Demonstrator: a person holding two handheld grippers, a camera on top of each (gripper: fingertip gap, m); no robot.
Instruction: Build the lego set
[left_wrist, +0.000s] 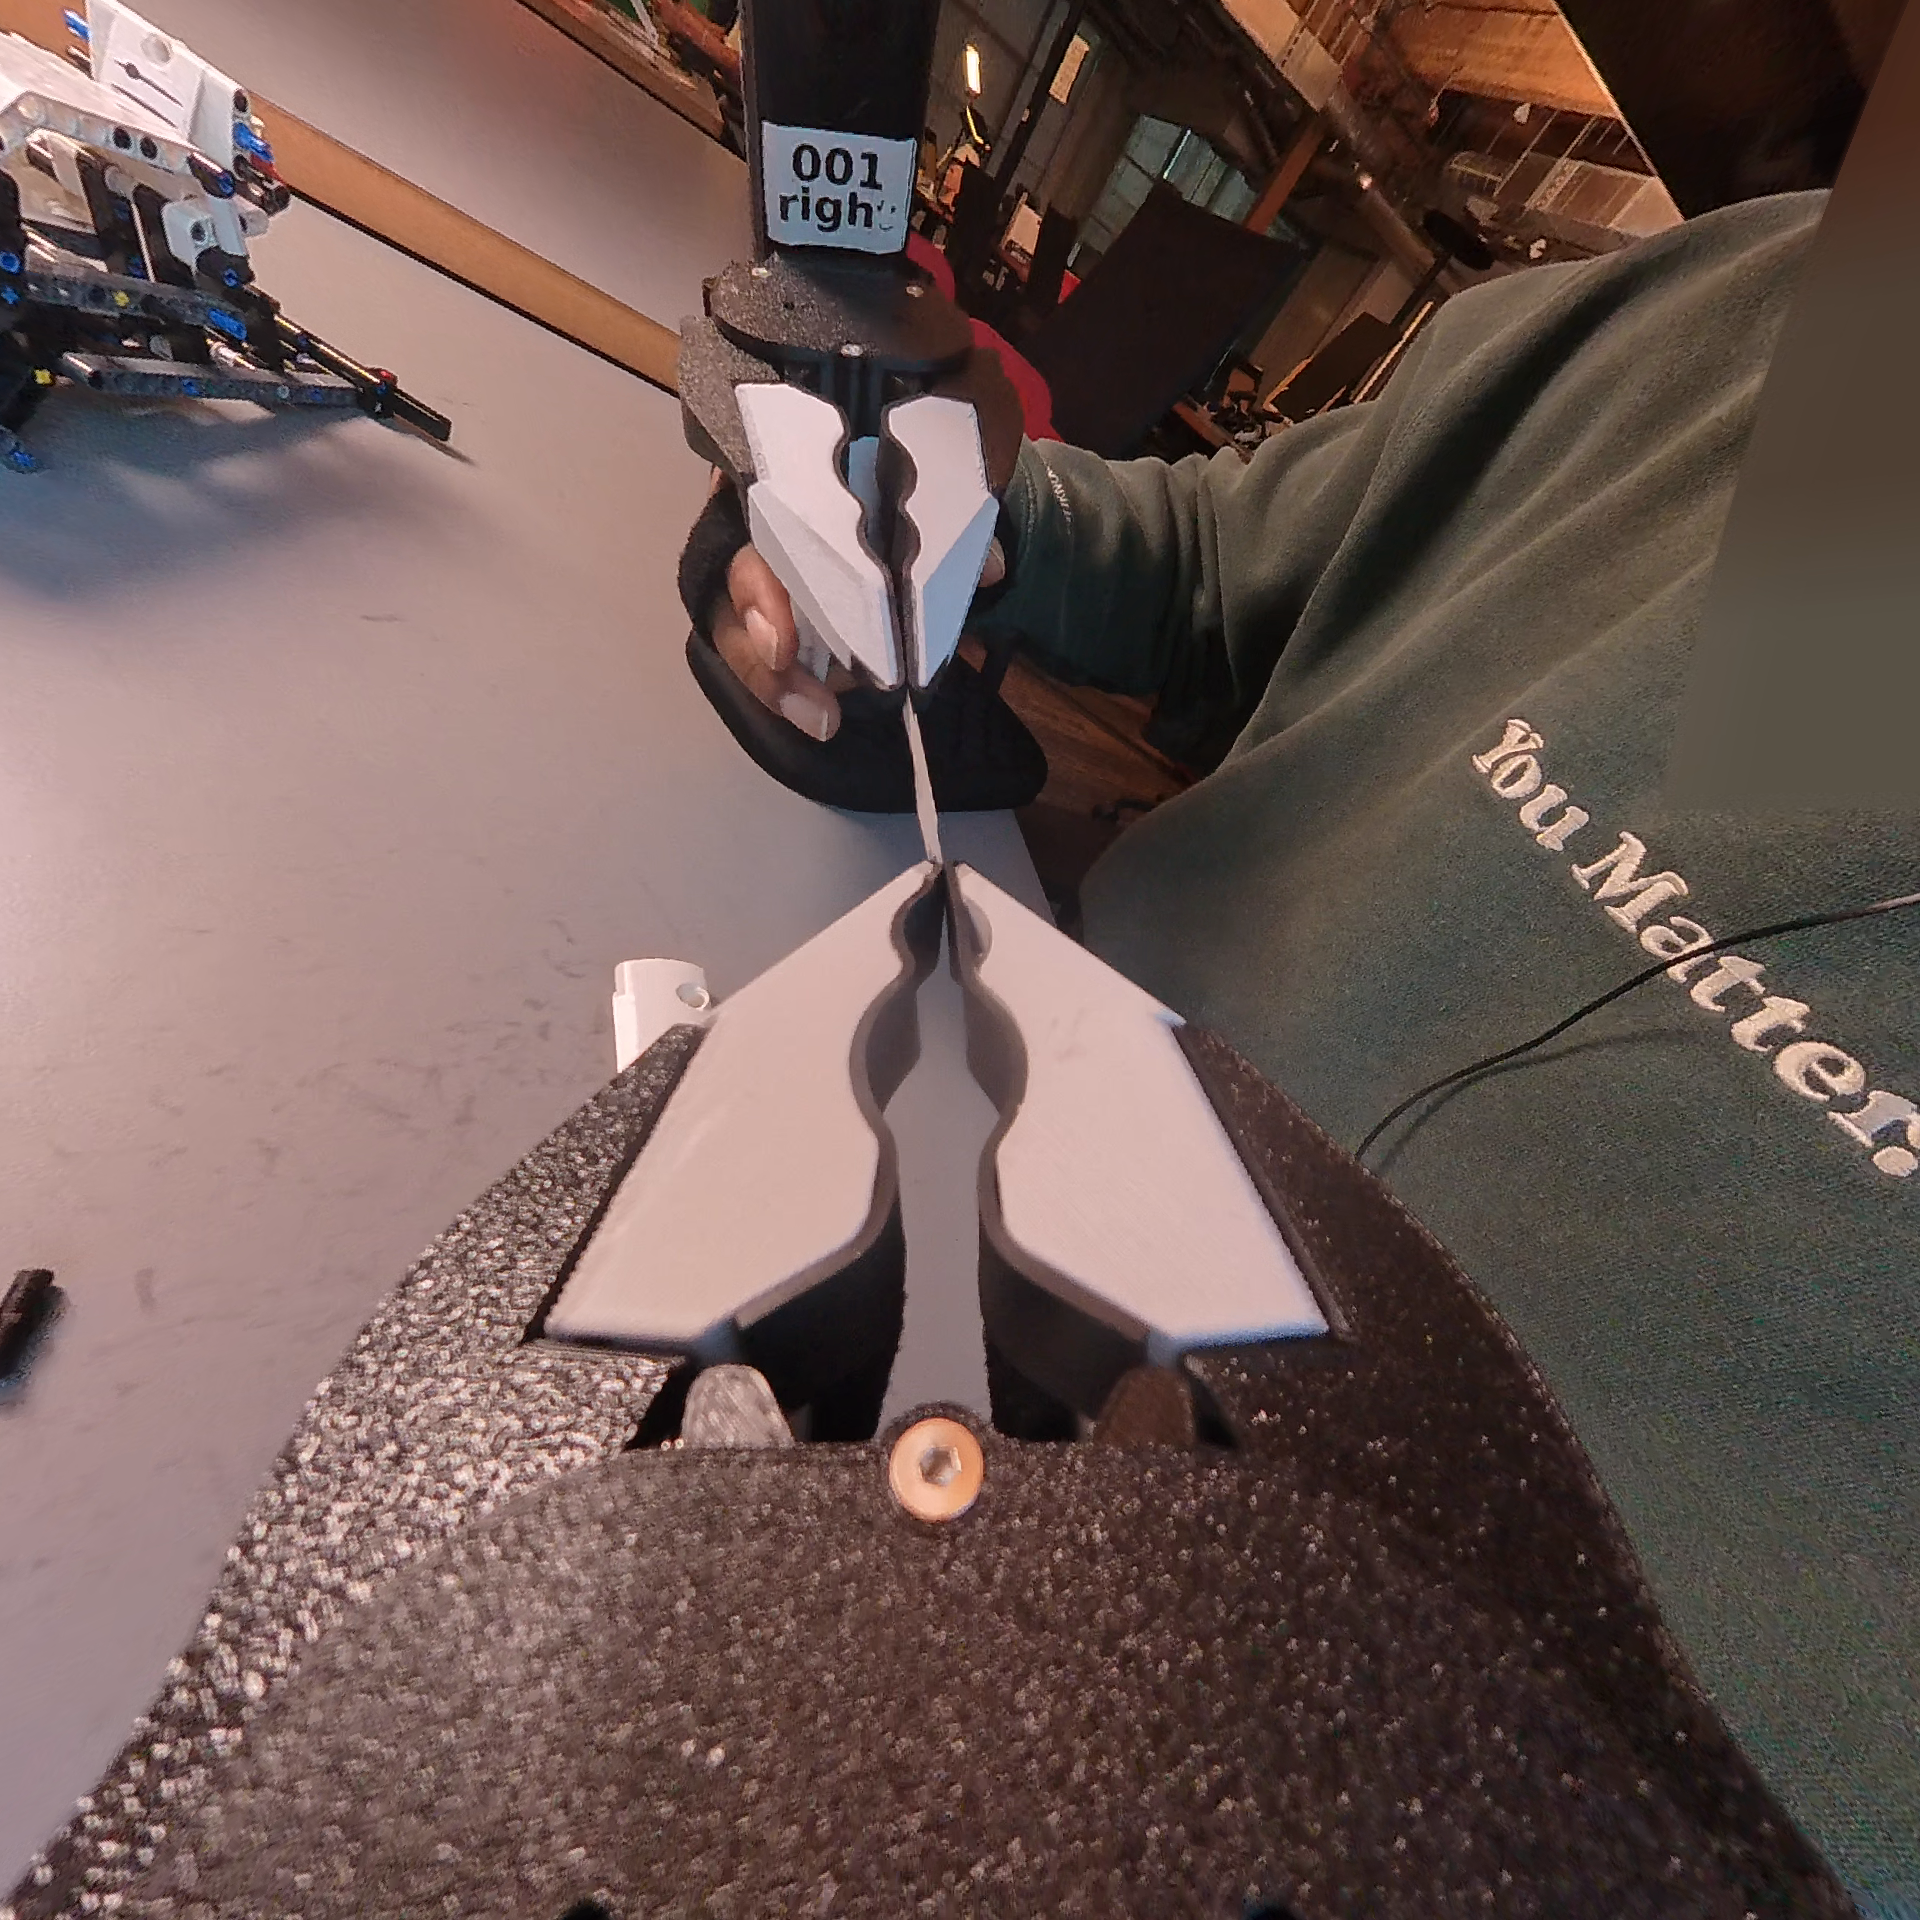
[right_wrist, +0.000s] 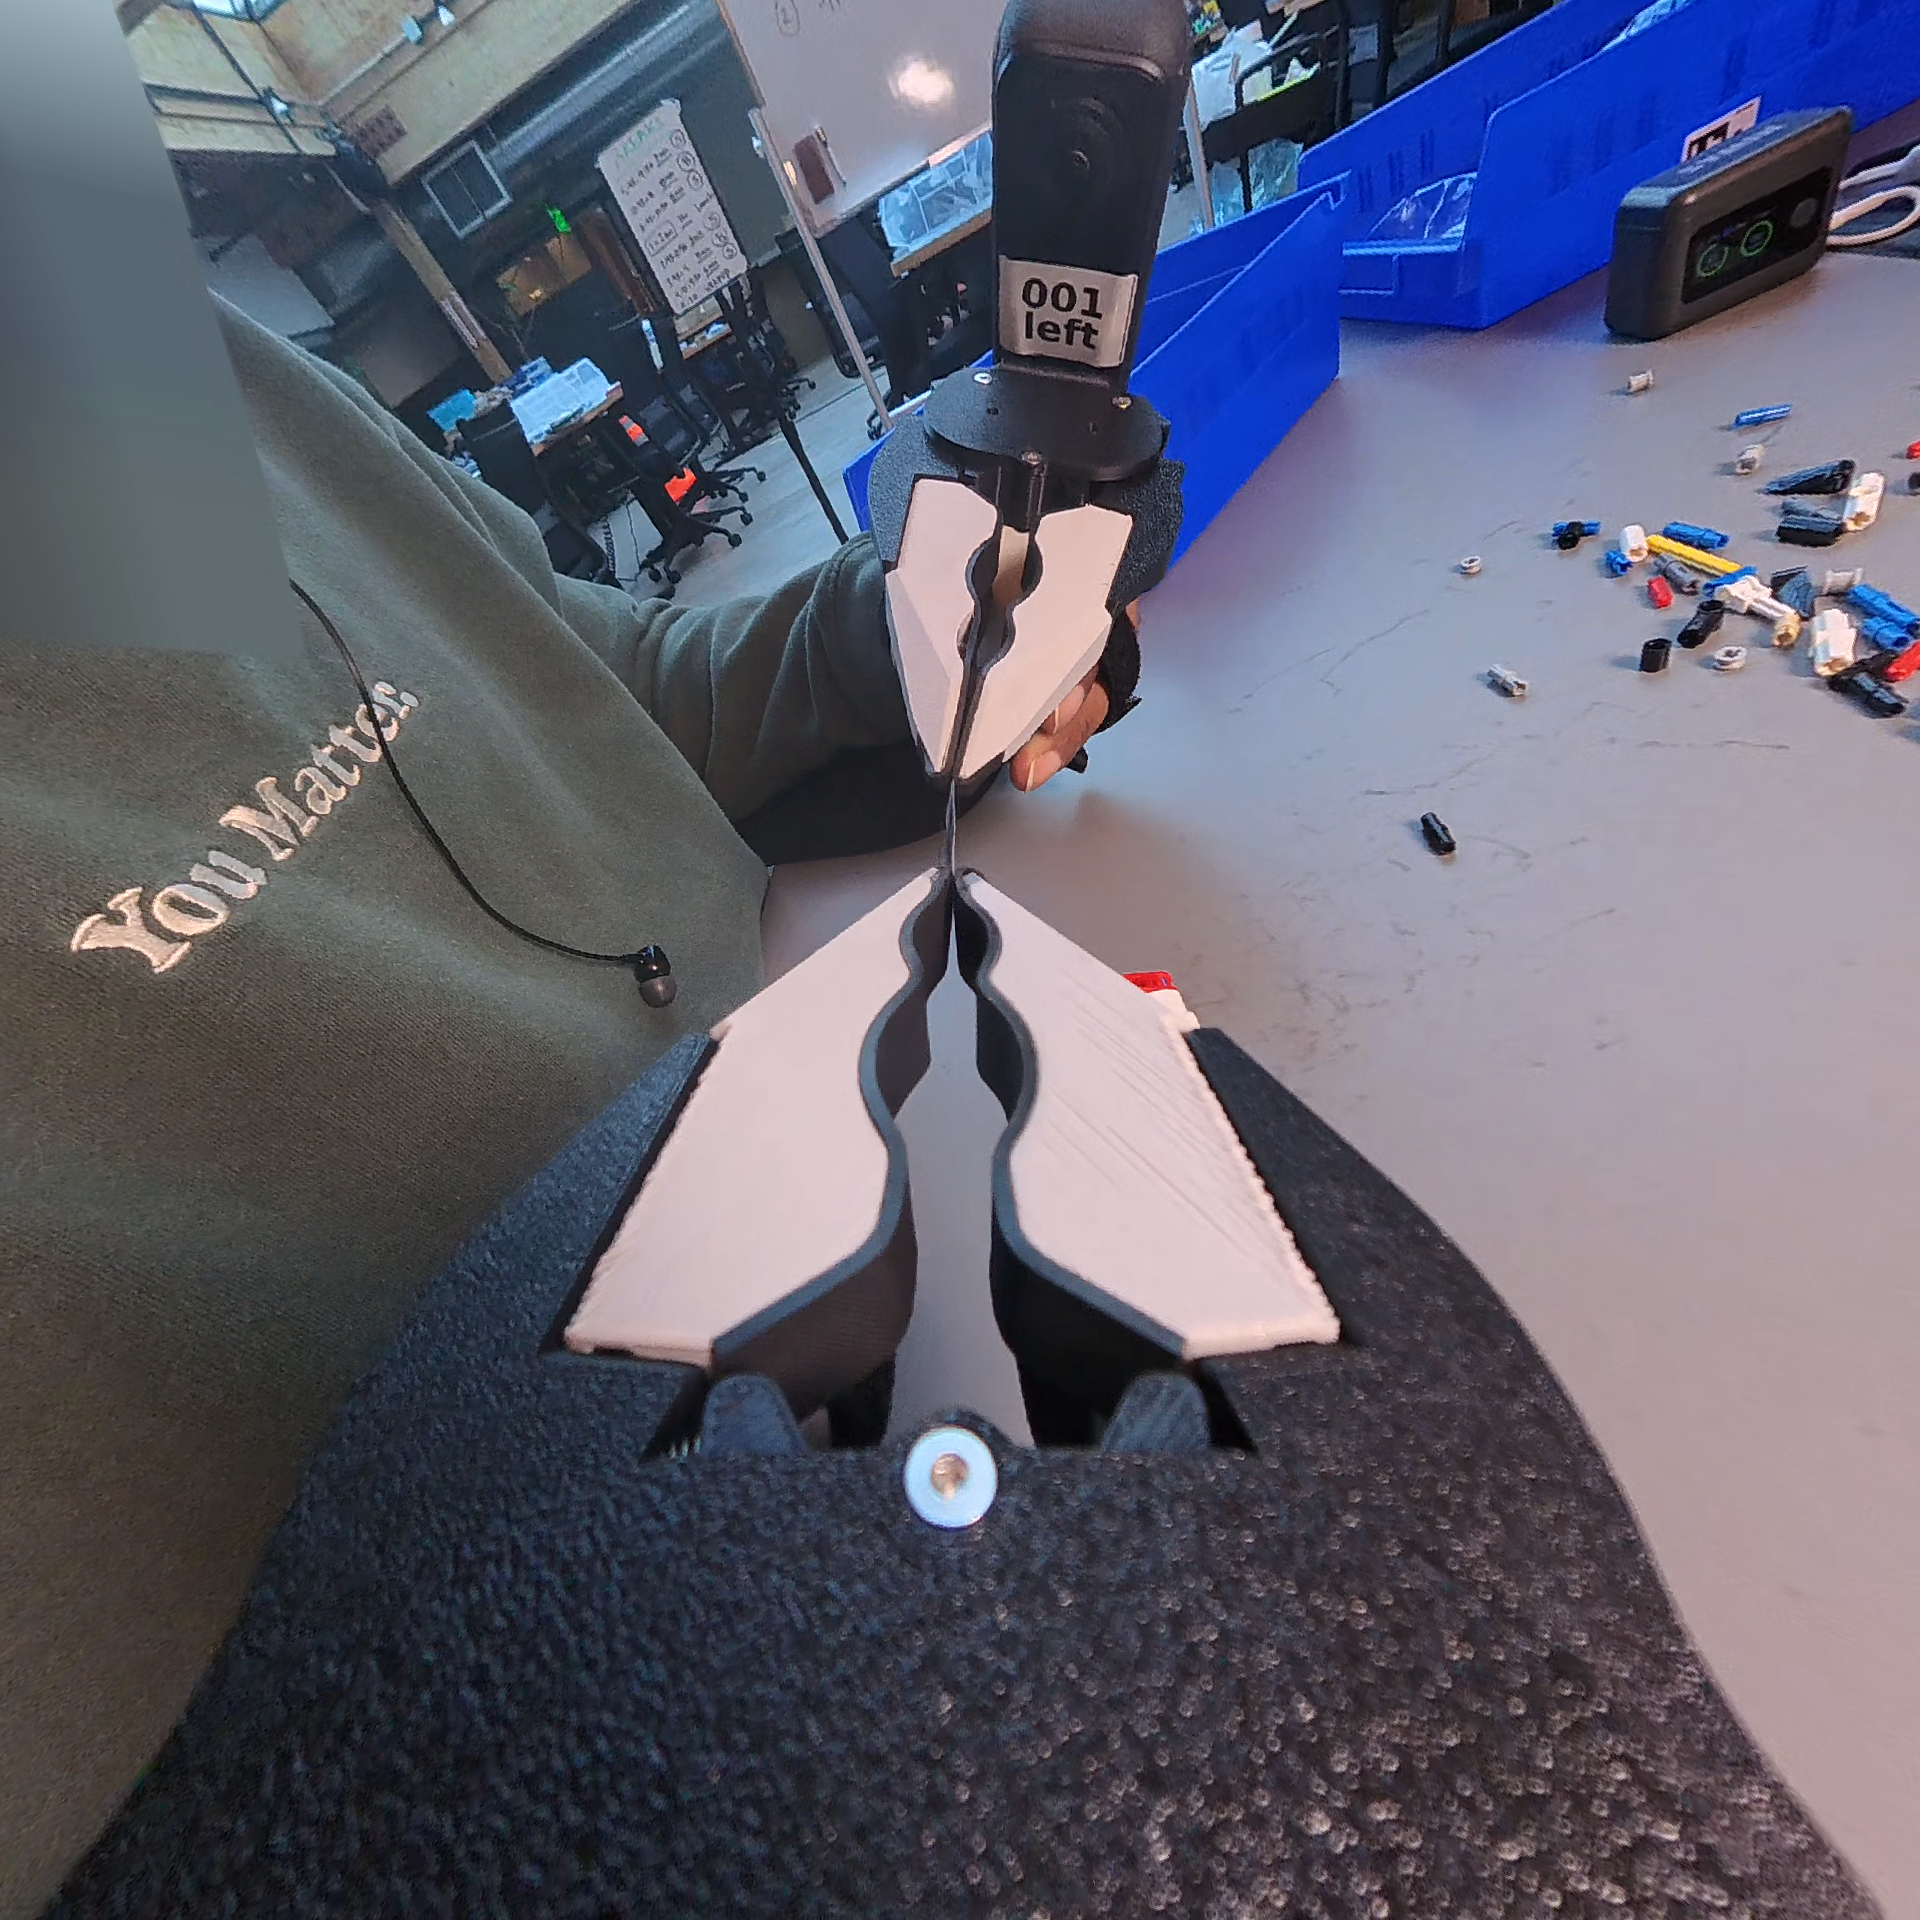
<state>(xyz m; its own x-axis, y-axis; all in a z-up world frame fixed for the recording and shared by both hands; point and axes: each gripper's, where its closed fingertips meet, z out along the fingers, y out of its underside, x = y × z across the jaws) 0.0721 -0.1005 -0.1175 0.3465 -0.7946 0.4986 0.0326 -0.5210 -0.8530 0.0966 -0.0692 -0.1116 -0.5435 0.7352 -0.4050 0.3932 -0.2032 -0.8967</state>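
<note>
White part (left_wrist: 657, 1006): I see only its top past my left hand-held gripper.
Red piece (right_wrist: 1150, 981): mostly hidden behind my right hand-held gripper.
Lego model (left_wrist: 125, 249): cut off at frame's left edge.
Black piece (left_wrist: 23, 1311): cropped, type unclear.

Lettered items, wording not transcribed:
- White sticker (left_wrist: 836, 187) – printed in black, fixed to the stem of the right gripper (left_wrist: 902, 681).
- Matching white sticker (right_wrist: 1062, 314) – on the stem of the left gripper (right_wrist: 951, 774).
- Pale embroidered lettering (right_wrist: 249, 821) – across the chest of a green sweatshirt (right_wrist: 312, 1091).
- Handwritten sheet (right_wrist: 675, 203) – hung in the background.
- Lit screen (right_wrist: 1756, 244) – on a black device (right_wrist: 1652, 260); too small to be read.
</note>
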